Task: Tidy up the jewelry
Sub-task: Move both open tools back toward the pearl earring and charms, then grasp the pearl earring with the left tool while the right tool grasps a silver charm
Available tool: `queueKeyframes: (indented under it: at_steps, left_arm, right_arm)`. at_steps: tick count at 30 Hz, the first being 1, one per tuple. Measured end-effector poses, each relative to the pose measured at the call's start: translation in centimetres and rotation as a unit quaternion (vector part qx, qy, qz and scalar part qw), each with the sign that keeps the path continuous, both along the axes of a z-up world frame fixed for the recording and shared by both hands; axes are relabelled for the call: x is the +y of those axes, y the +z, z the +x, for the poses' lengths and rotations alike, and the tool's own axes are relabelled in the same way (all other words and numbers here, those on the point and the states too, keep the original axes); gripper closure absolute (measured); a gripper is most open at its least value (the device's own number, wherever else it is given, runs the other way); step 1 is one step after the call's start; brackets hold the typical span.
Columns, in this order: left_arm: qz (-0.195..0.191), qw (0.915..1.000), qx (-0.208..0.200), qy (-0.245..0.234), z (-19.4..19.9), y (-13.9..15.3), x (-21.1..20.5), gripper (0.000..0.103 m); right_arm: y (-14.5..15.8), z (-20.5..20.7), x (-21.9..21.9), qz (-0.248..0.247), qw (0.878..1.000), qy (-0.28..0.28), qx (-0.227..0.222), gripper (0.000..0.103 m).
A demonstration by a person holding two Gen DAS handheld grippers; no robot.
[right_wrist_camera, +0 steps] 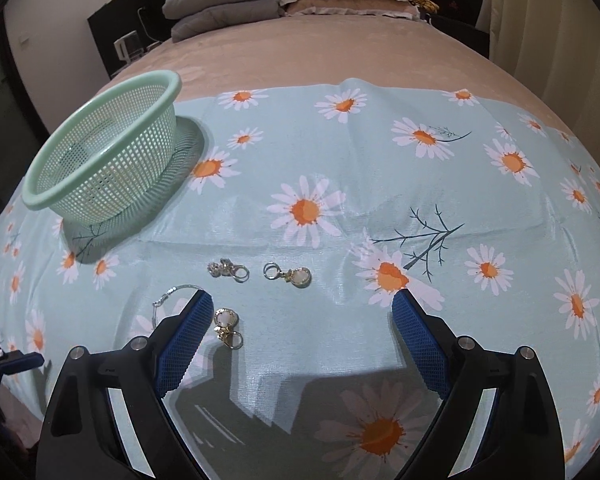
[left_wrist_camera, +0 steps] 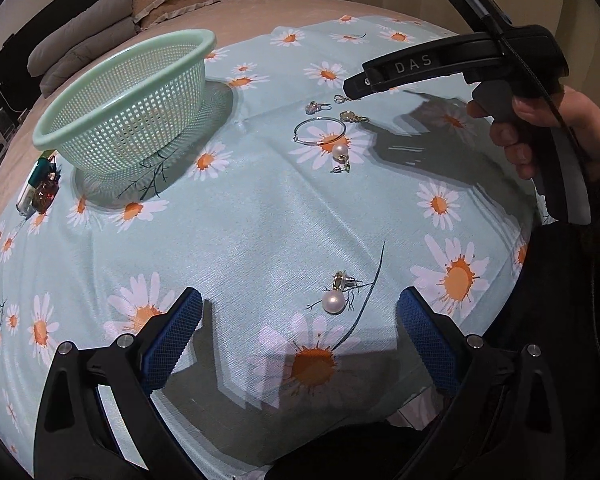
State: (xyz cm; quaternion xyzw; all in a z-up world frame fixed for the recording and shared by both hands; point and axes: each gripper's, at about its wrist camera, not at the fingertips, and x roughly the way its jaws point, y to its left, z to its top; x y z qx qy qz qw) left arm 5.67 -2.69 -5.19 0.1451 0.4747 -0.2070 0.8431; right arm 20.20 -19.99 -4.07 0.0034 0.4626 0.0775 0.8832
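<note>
A mint-green mesh basket [left_wrist_camera: 124, 116] [right_wrist_camera: 104, 164] stands on the daisy cloth at the left. My left gripper [left_wrist_camera: 300, 308] is open and low over the cloth, with a pearl earring [left_wrist_camera: 334, 298] lying between its fingers. Farther off lie a hoop earring [left_wrist_camera: 320, 131], a second pearl earring [left_wrist_camera: 341, 156] and small charms [left_wrist_camera: 314, 107]. My right gripper [right_wrist_camera: 302, 316] is open above the cloth. A gold round earring [right_wrist_camera: 227, 328] lies by its left finger [right_wrist_camera: 188, 340]. Two more earrings [right_wrist_camera: 228, 270] [right_wrist_camera: 290, 274] lie ahead. The hoop [right_wrist_camera: 172, 300] is partly hidden.
Small bottles [left_wrist_camera: 40, 188] lie left of the basket. The daisy cloth [left_wrist_camera: 260, 208] covers a beige bed [right_wrist_camera: 320, 52], with grey and beige pillows [right_wrist_camera: 228, 4] at its head. The right hand-held gripper [left_wrist_camera: 460, 64] shows in the left wrist view above the jewelry cluster.
</note>
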Motion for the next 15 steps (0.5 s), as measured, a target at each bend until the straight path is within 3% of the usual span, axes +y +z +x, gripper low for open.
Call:
queueKeyframes:
  at_steps: [2, 10, 11, 12, 15]
  left_arm:
    - [0.008, 0.9998, 0.019, 0.004, 0.5, -0.6, 0.0, 0.017]
    - [0.018, 0.9995, 0.026, -0.004, 0.6, -0.9, -0.4, 0.022]
    - [0.019, 0.9995, 0.025, -0.007, 0.5, -0.9, -0.4, 0.023]
    - [0.018, 0.9995, 0.026, -0.008, 0.5, -0.9, -0.5, 0.024]
    - [0.007, 0.9995, 0.028, -0.016, 0.7, -0.9, -0.7, 0.035]
  right_arm:
    - [-0.7, 0.0, 0.0, -0.004, 1.0, -0.003, -0.002, 0.016]
    - [-2.0, 0.4, 0.3, -0.019, 1.0, 0.002, -0.013, 0.016]
    - [-2.1, 0.5, 0.4, -0.02, 1.0, 0.007, -0.015, 0.021]
    - [-2.1, 0.5, 0.5, -0.013, 1.0, 0.016, -0.016, 0.033]
    - [-2.1, 0.6, 0.9, 0.005, 0.999, 0.033, -0.012, 0.056]
